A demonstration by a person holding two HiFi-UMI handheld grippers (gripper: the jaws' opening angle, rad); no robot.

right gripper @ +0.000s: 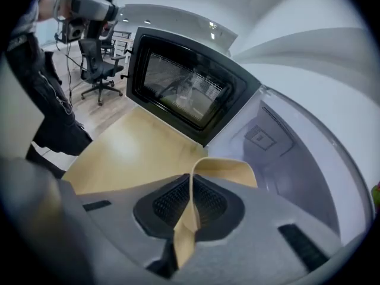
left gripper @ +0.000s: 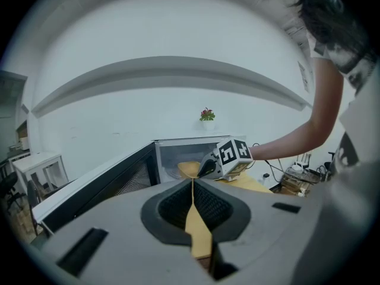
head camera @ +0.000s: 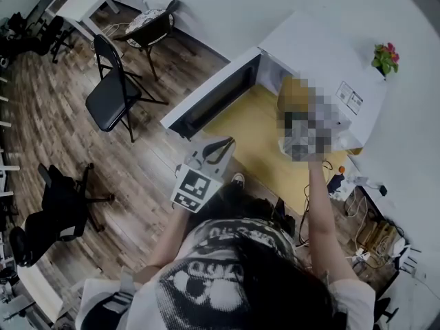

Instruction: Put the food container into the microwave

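The white microwave (head camera: 313,47) stands on a wooden table (head camera: 251,136) with its black door (head camera: 220,95) swung wide open. A tan food container (head camera: 294,91) hangs at the mouth of the cavity (right gripper: 285,153). In the right gripper view my right gripper (right gripper: 191,177) is shut on the container's rim (right gripper: 228,170). In the head view that gripper is under a mosaic patch. The left gripper view shows it (left gripper: 208,168) with the container (left gripper: 189,170) before the opening. My left gripper (head camera: 229,143) hovers by the table's near edge, shut, holding nothing.
A black folding chair (head camera: 113,91) and an office chair (head camera: 58,208) stand on the wood floor to the left. A small potted plant (head camera: 385,57) sits beyond the microwave. Cables and a power strip (head camera: 368,236) lie at the table's right end.
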